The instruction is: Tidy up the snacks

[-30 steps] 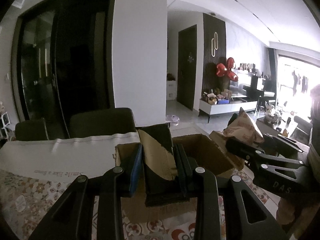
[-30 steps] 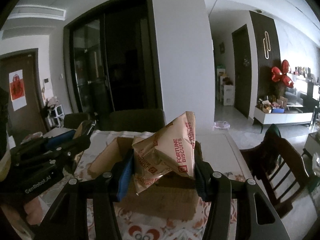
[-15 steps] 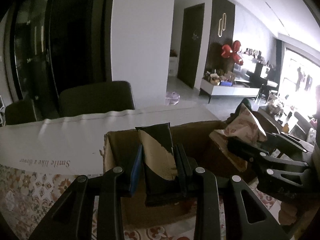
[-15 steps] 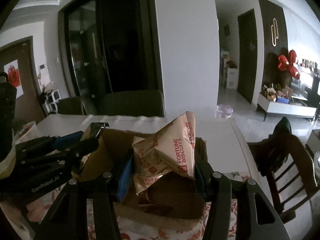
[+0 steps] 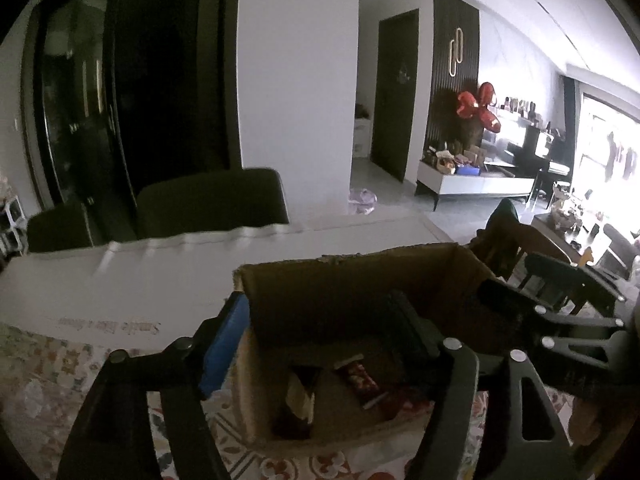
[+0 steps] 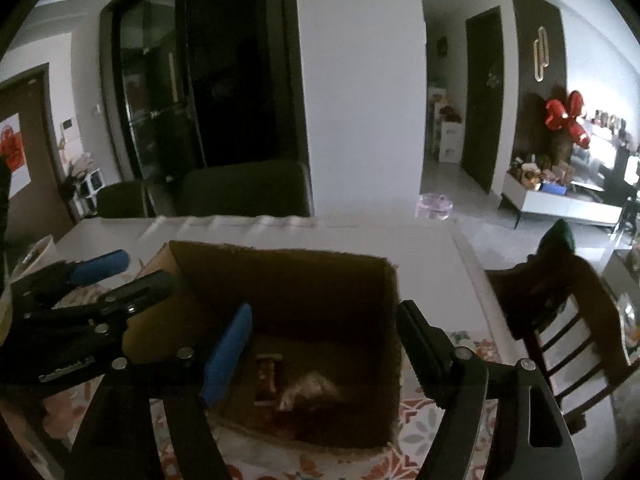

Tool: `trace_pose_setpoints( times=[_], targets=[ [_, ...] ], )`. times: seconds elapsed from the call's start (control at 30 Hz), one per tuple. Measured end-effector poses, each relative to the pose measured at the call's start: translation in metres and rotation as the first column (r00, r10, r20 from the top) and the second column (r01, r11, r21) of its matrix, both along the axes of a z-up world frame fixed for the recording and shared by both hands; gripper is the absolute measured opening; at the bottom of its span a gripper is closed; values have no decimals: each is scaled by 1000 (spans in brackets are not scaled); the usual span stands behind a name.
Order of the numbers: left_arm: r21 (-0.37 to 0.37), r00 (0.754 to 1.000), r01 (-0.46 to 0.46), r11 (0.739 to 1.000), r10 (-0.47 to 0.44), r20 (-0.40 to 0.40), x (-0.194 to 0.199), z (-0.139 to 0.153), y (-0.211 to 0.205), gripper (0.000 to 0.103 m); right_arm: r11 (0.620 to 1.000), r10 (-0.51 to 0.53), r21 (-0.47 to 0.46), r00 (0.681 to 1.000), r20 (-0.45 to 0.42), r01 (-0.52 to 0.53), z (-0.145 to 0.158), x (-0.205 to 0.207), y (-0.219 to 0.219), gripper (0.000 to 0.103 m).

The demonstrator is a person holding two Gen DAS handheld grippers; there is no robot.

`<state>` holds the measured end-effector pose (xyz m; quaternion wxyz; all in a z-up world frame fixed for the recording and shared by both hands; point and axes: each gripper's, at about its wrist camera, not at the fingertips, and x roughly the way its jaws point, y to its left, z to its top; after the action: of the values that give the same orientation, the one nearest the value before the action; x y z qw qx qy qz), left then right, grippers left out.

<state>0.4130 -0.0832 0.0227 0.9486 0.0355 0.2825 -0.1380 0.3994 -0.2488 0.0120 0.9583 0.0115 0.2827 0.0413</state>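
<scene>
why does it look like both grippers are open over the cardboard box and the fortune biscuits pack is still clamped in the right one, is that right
Not quite. The right wrist view shows the right gripper with jaws just opened and nothing between them; the biscuit pack lies inside the cardboard box. The left gripper is likewise open over the box.

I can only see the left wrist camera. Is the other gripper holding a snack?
Observer: No. The right gripper has just been opening its jaws, and no snack is between them.
Operator: So where's a snack I can't see?
Observer: A crumpled tan packet lies on the floor of the cardboard box, below that gripper.
Operator: Anything funny far off to the side?
Observer: A door on the far left has a red picture on it.
</scene>
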Motion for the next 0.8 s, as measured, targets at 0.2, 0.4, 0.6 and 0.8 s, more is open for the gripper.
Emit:
trace_pose_setpoints(
  times=[0.2,0.4,0.6,0.8],
  targets=[
    [-3,997,10,1000,-10,72,-34,16,7,77,1000,-18,-20,997,78,19,17,-34,5,79],
    [-4,992,30,1000,-29,125,-64,29,13,77,999,-39,-21,988,147,43,33,-68,9,80],
    [-10,990,48,999,-46,133,-96,32,21,77,998,-56,-20,979,197,61,42,-104,12,80],
    [13,987,44,999,-45,151,-124,28,24,77,997,-52,-40,980,190,61,37,-126,18,80]
  ],
)
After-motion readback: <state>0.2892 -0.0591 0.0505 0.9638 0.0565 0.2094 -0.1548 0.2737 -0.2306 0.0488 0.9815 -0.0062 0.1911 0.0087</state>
